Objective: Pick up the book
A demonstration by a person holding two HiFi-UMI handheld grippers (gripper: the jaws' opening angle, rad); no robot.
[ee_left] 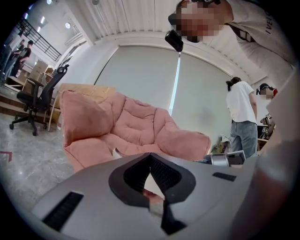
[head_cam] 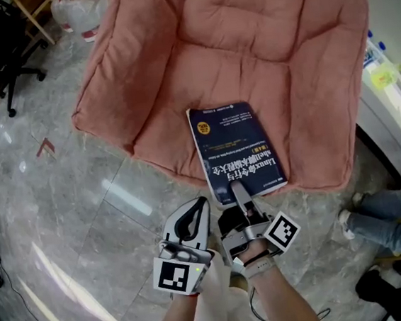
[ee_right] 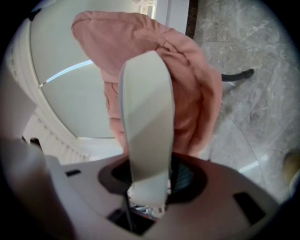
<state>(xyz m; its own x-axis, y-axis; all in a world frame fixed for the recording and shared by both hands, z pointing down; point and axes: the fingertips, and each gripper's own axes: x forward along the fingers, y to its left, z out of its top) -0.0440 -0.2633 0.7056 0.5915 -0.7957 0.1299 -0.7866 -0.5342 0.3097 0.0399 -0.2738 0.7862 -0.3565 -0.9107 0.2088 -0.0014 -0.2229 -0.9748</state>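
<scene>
While the left claw (head_cam: 203,203) sits closed, the right claw (head_cam: 238,191) grips the book (head_cam: 233,145).

The book (head_cam: 237,152) has a dark navy cover with a round yellow badge and white and yellow lettering; its page edge is cream. The cushioned chair (head_cam: 245,44) is dusty pink. The floor (head_cam: 63,206) is grey with marble veining. The left gripper (head_cam: 199,205) and right gripper (head_cam: 238,191) are light grey with black-and-white square markers.

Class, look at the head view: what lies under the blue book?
The pink cushion lies under the book; its surface directly beneath the cover is hidden. The right tool grips the book's near edge.
</scene>
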